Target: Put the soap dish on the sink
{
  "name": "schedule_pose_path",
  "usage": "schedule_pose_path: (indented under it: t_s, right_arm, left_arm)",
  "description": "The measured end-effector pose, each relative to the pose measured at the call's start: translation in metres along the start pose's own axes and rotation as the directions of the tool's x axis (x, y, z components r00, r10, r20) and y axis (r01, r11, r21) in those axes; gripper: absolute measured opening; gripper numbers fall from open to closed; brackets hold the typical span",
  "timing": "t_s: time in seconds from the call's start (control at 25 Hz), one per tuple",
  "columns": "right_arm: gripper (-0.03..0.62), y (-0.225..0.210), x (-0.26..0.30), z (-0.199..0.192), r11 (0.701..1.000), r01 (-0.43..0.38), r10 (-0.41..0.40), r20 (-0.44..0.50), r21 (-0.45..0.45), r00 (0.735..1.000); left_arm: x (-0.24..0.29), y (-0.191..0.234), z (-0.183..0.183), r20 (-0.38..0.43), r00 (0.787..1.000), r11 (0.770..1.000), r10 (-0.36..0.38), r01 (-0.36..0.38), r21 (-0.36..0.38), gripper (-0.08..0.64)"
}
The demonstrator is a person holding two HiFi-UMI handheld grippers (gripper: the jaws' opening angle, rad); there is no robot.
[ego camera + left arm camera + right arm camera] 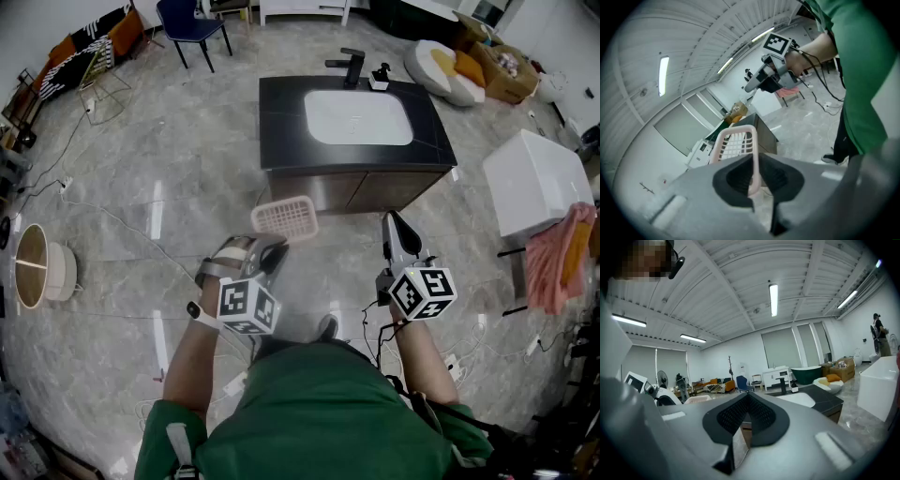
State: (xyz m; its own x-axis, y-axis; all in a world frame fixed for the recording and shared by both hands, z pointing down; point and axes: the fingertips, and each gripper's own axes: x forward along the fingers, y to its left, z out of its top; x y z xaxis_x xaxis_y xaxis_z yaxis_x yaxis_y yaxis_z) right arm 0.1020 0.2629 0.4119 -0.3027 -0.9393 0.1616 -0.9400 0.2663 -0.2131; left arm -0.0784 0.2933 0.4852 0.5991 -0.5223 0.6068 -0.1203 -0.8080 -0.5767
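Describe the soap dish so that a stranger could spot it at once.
Find the black sink cabinet with its white basin on the grey floor. In front of it, the left gripper holds the soap dish in the air by one edge. It is the only pink slotted tray; the right gripper beside it holds nothing.

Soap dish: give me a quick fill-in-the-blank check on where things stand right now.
The left gripper is shut on the ___ soap dish. The right gripper is shut and holds ___. The sink ahead has a ___ basin set in a dark countertop.
Missing words: pink; nothing; white.
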Motion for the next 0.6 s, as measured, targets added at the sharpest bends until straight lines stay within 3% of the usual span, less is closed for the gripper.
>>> schedule_pose_path:
  t_s: [0.24, 0.6]
  right_arm:
    - [0.003, 0.046, 0.02, 0.004, 0.997, -0.03, 0.031, 0.013, -0.073, 0.999]
    - [0.003, 0.041, 0.01, 0.012, 0.999, -0.031, 0.032, 0.061, -0.015, 0.998]
  left_arm:
    - [-0.018, 0.006, -0.03, 0.01, 0.999, 0.999, -0.031, 0.031, -0.009, 0.04]
    - [-0.022, 0.011, -0.016, 0.014, 1.0, 0.999, -0.027, 0.027, 0.023, 0.04]
